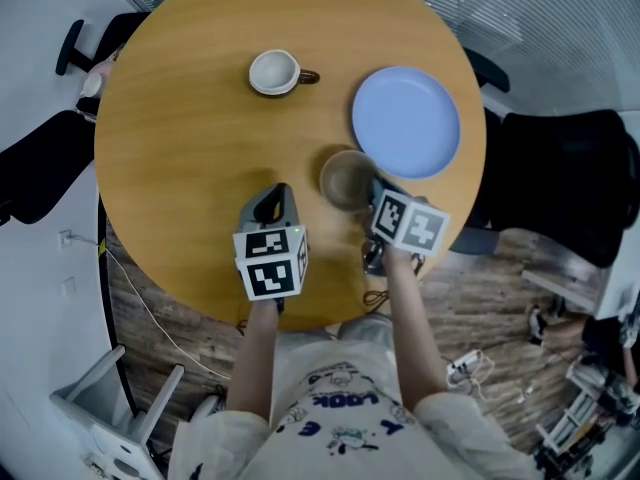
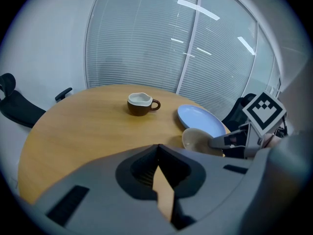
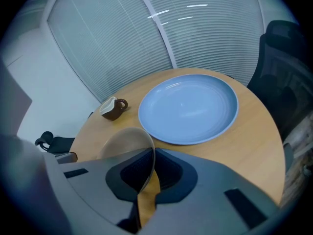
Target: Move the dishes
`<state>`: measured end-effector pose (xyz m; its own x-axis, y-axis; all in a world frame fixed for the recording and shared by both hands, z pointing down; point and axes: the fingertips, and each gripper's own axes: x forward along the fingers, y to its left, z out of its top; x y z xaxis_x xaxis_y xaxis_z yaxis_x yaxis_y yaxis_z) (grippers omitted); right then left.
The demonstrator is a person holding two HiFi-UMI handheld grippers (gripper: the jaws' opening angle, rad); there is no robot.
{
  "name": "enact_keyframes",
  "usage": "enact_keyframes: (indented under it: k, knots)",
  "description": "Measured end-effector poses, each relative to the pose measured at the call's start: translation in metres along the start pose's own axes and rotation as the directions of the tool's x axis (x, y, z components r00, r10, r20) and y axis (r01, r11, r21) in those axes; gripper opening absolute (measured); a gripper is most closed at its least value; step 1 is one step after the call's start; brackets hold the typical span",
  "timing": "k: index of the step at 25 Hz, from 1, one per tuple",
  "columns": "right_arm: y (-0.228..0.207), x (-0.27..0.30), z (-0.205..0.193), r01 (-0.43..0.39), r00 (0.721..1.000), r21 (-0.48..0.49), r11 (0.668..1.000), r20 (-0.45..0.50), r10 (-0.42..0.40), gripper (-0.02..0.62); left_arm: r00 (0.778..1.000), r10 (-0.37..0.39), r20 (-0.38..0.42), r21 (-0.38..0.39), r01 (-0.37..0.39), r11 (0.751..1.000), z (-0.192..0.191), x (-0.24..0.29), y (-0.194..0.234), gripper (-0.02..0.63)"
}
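**Head view**
- table (image 1: 170, 168): round, wood.
- cup (image 1: 275, 72): brown w/ white inside, upright, far centre, handle to the right.
- plate (image 1: 406, 121): pale blue, flat on table, right of cup, well apart from it.
- bowl (image 1: 346, 179): tan, just beside plate's near-left rim.
- R gripper (image 1: 374, 194): at bowl's right rim, marker cube behind it.
- L gripper (image 1: 271, 200): left of bowl, apart from it, over bare wood near the near edge.

**Left gripper view**
- L gripper (image 2: 157, 150): jaws pressed together, nothing btwn them.
- bowl (image 2: 197, 140): right of centre, tilted, R gripper (image 2: 221, 142) on its rim.
- plate (image 2: 200, 120): just beyond bowl.
- cup (image 2: 141, 104): far centre, alone.

**Right gripper view**
- R gripper (image 3: 150, 154): jaws narrow, clamped on bowl's rim.
- bowl (image 3: 123, 140): wall runs btwn the jaws, body to the left, tilted.
- plate (image 3: 188, 106): right ahead, just beyond the jaws.
- cup (image 3: 112, 107): far left, past bowl.
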<state>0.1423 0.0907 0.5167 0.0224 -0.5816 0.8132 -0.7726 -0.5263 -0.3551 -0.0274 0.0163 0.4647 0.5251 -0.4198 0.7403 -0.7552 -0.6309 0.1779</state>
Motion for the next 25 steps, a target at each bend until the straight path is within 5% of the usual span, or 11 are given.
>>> enact_keyframes:
  k: [25]
  knots:
    - [0.008,0.014,0.005,-0.007,1.000,-0.018,1.000,0.013,0.008,0.014,1.000,-0.002,-0.025,0.004,0.002,1.000,-0.008,0.004,0.001,0.003]
